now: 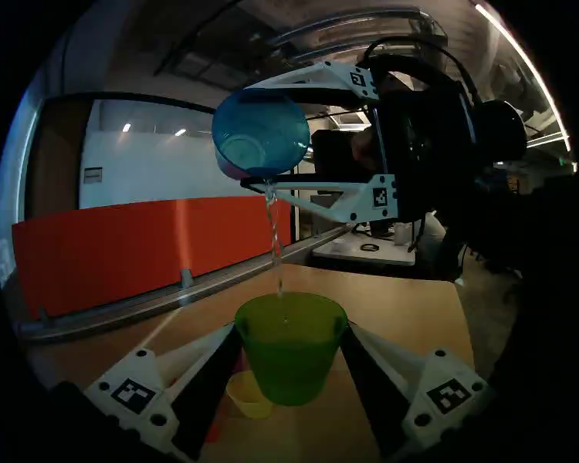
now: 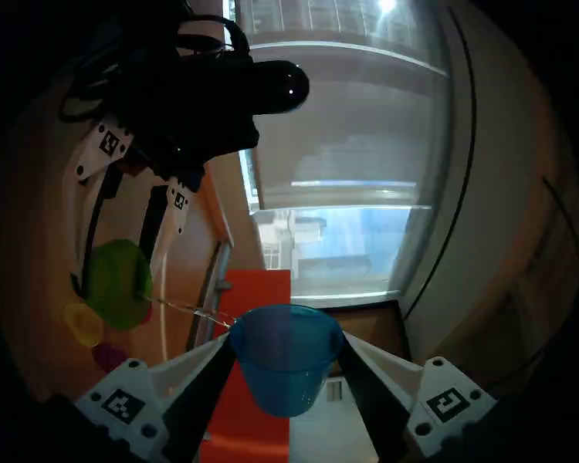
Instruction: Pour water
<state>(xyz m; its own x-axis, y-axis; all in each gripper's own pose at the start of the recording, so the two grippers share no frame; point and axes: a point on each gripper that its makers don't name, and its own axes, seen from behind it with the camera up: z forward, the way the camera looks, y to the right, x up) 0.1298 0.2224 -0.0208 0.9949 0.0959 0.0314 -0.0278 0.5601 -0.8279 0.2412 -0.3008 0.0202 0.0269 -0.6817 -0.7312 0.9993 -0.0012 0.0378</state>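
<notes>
Our right gripper (image 2: 286, 351) is clamped on the blue cup (image 2: 284, 369), a finger pressing each side. It holds the cup tipped so that a thin thread of water (image 1: 274, 239) falls from the lip into the green cup (image 1: 291, 355). Our left gripper (image 1: 291, 339) grips that cup between its two fingers directly below, over the near part of the table (image 1: 397, 301) and well back from its far edge. The pour is under way, and we judge that the main care now is aim. The stream enters close to the green cup's far rim rather than at its middle, so we would nudge the green cup under it or draw the blue cup slightly back. We would also hold the green cup level, bring the blue cup lower to shorten the drop and cut splashing, and change the tilt slowly, easing it upright before the green cup fills. Several things stay unclear. The tinted wall hides the water level in the green cup, and looking into the blue cup's mouth does not tell us how much remains. We cannot tell whether the green cup's base rests on the table or hangs just above it. A small yellow cup (image 1: 248, 393) sits just beside that base, partly covered by it. A dim pinkish thing (image 2: 108, 355) near it is too dark to identify. The person (image 1: 444, 147) holding the right gripper is a dark shape, and our own fingers cut off the table's near edge.
</notes>
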